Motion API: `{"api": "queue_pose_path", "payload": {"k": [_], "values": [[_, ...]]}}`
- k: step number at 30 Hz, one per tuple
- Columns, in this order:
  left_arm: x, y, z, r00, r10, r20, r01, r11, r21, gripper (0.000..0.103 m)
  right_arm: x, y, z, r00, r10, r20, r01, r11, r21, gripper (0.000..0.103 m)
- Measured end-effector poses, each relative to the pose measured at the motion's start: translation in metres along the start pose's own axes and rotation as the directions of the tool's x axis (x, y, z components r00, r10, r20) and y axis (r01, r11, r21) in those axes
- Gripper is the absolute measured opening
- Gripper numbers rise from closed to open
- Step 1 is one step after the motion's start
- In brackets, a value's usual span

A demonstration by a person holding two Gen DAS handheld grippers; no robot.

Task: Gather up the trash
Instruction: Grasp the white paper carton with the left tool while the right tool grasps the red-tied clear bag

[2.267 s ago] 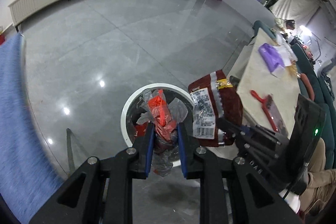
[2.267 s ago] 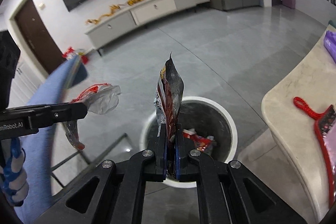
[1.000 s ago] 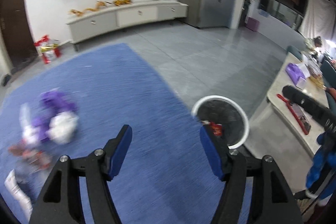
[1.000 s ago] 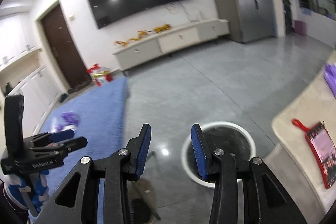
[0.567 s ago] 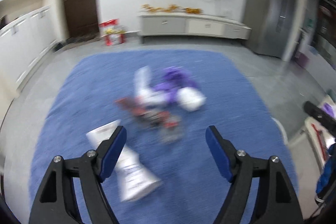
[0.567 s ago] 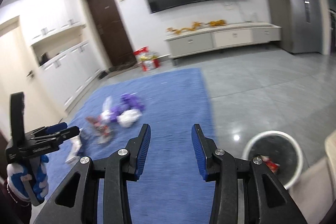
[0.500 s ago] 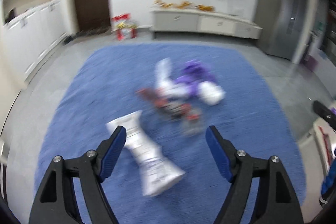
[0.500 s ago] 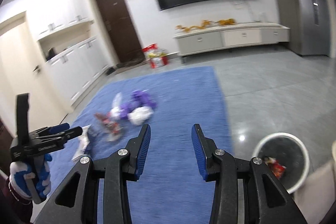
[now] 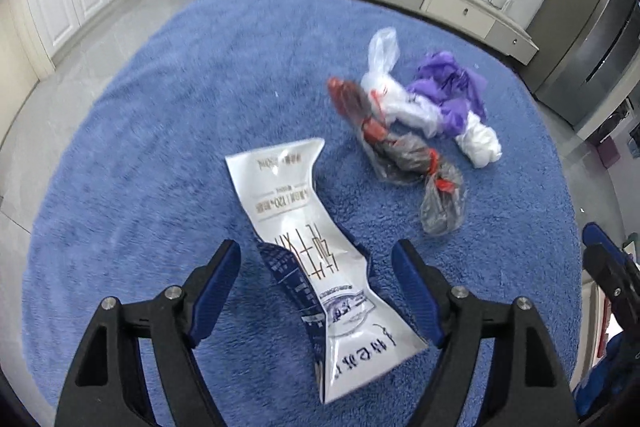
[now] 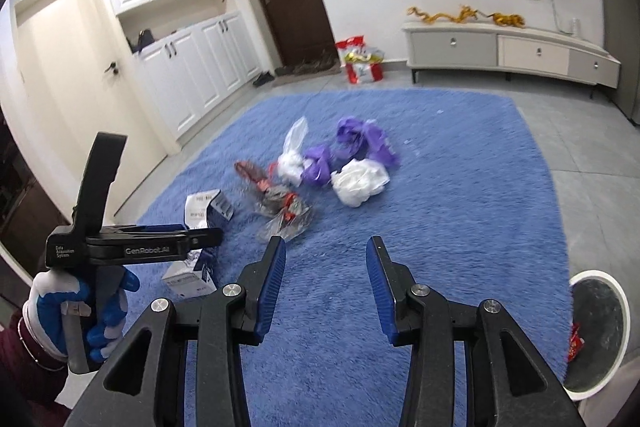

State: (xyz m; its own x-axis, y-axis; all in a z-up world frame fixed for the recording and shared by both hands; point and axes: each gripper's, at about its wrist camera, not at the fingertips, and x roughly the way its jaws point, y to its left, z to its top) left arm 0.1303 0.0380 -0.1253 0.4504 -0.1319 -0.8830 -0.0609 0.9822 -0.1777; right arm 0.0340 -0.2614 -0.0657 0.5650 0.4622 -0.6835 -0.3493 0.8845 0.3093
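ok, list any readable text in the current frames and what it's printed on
"GenRobot.AI": on the side of the left tongs, right wrist view.
"Data Acquisition System": small print on the same tongs body, only just readable.
"120": part of a line on the white pouch, upside down in the left wrist view; the rest of that line is too blurred.
Large Chinese characters on the pouch: upside down, blurred, unreadable.
Red and white bags by the door: print too small.

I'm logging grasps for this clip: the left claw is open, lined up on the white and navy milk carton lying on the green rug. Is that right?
Not quite: the rug is blue, not green, as the left wrist view shows. The rest holds: the left claw is open and lined up on the white and navy milk carton, which lies on the rug between its fingers.
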Motion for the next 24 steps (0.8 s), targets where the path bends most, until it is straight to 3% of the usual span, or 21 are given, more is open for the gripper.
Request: {"api": "queue_pose_path", "payload": {"k": [1,5,14,24], "values": [[0.005,0.003,0.000,1.000,-0.013,-0.011,0.012,1.000,-0.011,0.075,0.005,0.001,0.001,1.000,0.003,-0.010,-0.004,1.000,-0.006,0.042],[0.005,0.010,-0.004,1.000,-0.013,0.021,0.013,1.000,-0.012,0.052,0.028,0.007,0.008,0.998,0.022,-0.052,-0.023,0.999,-0.031,0.042],[-0.012,0.034,-0.026,0.992,-0.098,0.081,0.100,0.995,-0.011,0.050,0.090,0.041,0.031,0.991,0.038,-0.132,-0.053,0.992,-0.119,0.042],[-0.030,0.044,-0.025,0.984,-0.060,0.170,0.052,0.997,0.048,0.050,0.147,0.061,0.042,0.978,-0.048,-0.205,-0.003,0.970,-0.244,0.042]]}}
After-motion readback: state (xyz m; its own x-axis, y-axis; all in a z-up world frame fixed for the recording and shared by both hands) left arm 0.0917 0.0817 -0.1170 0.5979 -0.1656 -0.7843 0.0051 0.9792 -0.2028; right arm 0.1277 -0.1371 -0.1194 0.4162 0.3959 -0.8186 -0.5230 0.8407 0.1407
